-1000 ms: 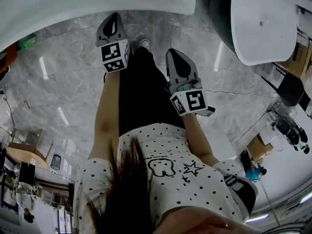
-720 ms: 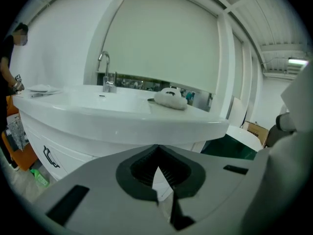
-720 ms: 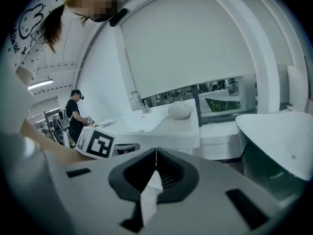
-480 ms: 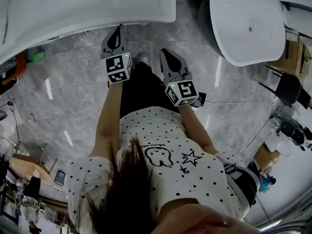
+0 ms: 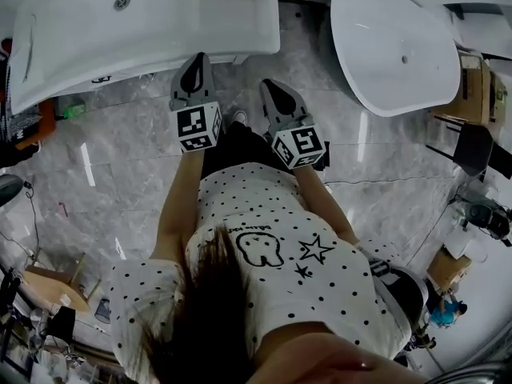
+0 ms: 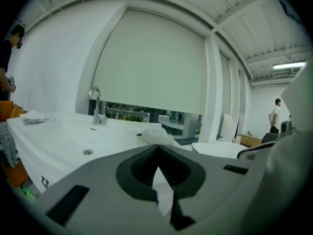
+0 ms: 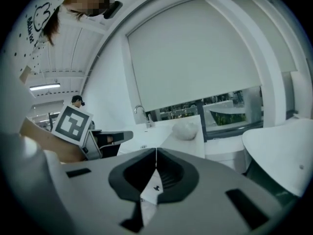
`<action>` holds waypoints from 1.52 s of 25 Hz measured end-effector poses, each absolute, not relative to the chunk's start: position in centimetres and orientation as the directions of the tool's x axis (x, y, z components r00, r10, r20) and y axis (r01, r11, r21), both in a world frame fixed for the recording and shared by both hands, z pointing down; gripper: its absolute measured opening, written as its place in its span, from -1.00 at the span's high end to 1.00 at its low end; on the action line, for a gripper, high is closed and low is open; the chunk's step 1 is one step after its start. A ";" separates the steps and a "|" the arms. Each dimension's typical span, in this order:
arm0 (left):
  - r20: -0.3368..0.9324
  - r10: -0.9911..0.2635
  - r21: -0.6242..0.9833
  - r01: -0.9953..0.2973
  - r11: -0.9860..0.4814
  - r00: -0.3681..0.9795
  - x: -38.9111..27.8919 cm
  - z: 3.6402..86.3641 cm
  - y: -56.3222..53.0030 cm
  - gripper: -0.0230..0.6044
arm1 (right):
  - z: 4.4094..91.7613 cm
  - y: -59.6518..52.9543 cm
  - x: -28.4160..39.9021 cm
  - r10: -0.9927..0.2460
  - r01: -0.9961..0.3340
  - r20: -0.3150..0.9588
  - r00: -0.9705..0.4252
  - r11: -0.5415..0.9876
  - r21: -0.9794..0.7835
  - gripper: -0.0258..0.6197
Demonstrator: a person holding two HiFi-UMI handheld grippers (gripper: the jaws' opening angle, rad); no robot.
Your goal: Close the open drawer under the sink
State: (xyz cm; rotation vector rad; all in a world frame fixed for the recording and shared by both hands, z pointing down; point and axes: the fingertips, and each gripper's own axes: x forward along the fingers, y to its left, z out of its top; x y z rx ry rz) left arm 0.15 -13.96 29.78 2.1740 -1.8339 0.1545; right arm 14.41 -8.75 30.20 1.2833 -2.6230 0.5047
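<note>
1. The gray stone floor (image 5: pixel 120 158) fills most of the head view.
2. The person stands at 6 o'clock in a white dotted shirt (image 5: pixel 264 270). Both arms reach toward 12 o'clock.
3. The big white sink (image 5: pixel 160 30) lies at 11 o'clock. The drawer goes under it, but the sink top covers that spot, so I cannot tell if the drawer is open.
4. A white oval tub (image 5: pixel 392 46) sits at 1 o'clock, apart from the sink.
5. The left gripper (image 5: pixel 198 57) points to 12 o'clock, with its tip right by the sink's near edge. Its jaws are squeezed together and hold nothing.
6. The right gripper (image 5: pixel 269 85) is just beside it, toward 3 o'clock, over the floor. Its jaws are pressed together too, and they are empty.
7. A white crumpled lump (image 6: pixel 156 133) rests on the sink top.
8. The faucet (image 6: pixel 96 106) stands at 10 o'clock in the left gripper view.
9. The little round drain (image 5: pixel 122 2) sits in the sink bowl.
</note>
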 end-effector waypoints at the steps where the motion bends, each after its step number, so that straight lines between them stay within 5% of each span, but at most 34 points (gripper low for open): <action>1: 0.256 -0.948 0.153 -0.976 -0.152 0.188 0.2 29.1 -13.8 0.91 | 29.5 -9.0 14.4 -0.737 -0.792 0.291 -0.611 0.571 -0.216 0.87; 15: 0.150 -0.963 0.115 -0.971 -0.210 0.226 -2.1 21.7 -11.4 0.91 | 21.6 -9.9 11.3 -0.772 -0.790 0.167 -0.613 0.600 -0.126 0.88; 38: 0.114 -0.922 0.154 -0.923 -0.352 0.370 -4.3 19.4 -6.3 0.91 | 20.3 -6.9 6.1 -0.783 -0.801 0.178 -0.596 0.595 -0.061 0.88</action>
